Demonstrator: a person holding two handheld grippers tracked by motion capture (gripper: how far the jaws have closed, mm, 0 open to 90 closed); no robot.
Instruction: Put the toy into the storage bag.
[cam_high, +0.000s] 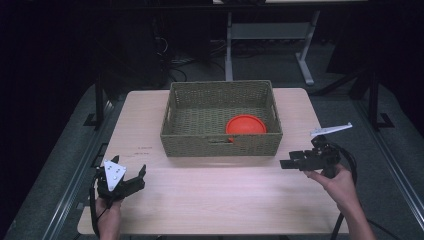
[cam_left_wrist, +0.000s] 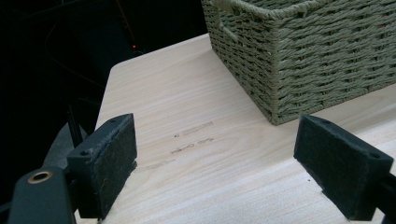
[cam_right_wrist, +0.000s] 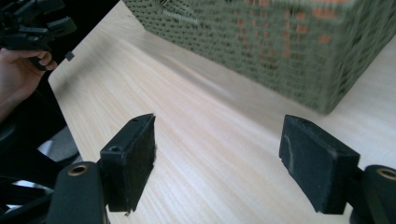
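The pale wood table (cam_high: 210, 185) carries a green woven basket (cam_high: 221, 141); the high view shows an orange dish (cam_high: 245, 124) inside it, near the front wall. The left tool (cam_high: 131, 181) and right tool (cam_high: 288, 163) hover wide apart, both jaws spread, gripping nothing.

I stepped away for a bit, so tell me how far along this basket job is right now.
Done, by the look of it: an orange bowl lies inside the woven basket. In hand: nothing; the left gripper and the right gripper both stand open and empty over the bare table, apart from the basket. What is left cannot be read from the table.
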